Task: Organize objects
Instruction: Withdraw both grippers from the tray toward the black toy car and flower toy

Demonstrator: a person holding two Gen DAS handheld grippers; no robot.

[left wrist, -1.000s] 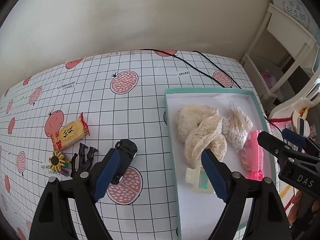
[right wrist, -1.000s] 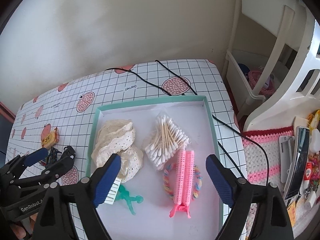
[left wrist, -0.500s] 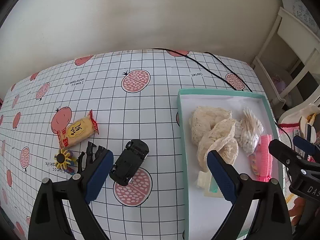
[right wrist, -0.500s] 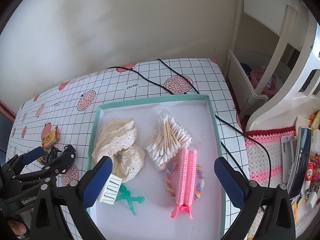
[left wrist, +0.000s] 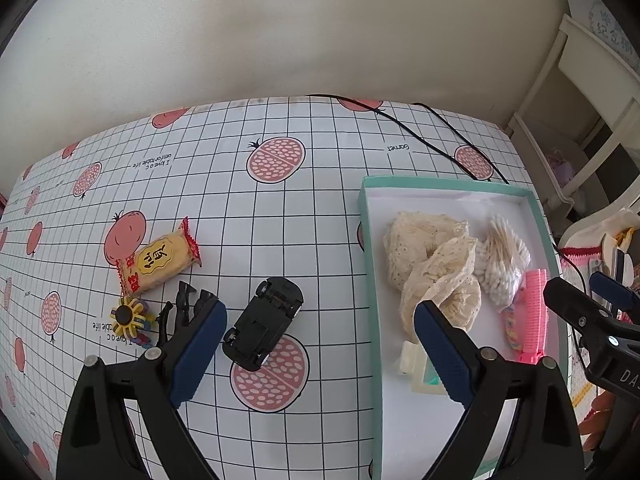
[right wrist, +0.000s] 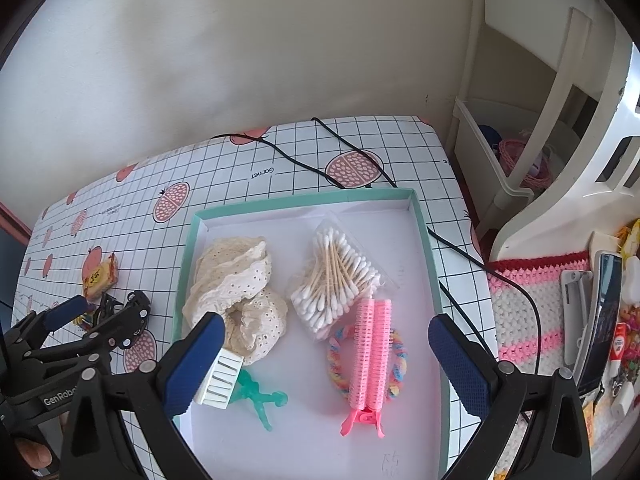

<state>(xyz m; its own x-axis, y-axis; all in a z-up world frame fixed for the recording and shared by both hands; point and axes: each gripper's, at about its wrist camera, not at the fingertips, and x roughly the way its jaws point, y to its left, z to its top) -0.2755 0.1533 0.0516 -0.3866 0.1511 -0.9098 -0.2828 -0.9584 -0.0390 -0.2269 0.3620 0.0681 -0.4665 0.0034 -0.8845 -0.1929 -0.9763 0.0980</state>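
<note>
The left hand-held gripper is hovering with its jaws wide apart and nothing between them, low over the tabletop. Just in front of it the black toy car is lying upside down, wheels up, partly on a printed pomegranate and near the left finger. I am judging that this car is the next thing to pick, so the gripper should be coming down with one finger on each long side of the body, not on the wheels, which could be rolling out of the hold.

The right hand-held gripper is also standing open and empty, above the near part of the teal box. It should be waiting aside while the car is being carried in.

Left of the car the black clip and the yellow flower toy are lying close together, and a little farther the yellow snack packet.

Inside the box the white comb, the green piece and the pink curler clip on a coloured hair band are filling the near half. Behind them are the cream lace cloth and the bag of cotton swabs. The bare space at the far wall is looking best for the car.
</note>
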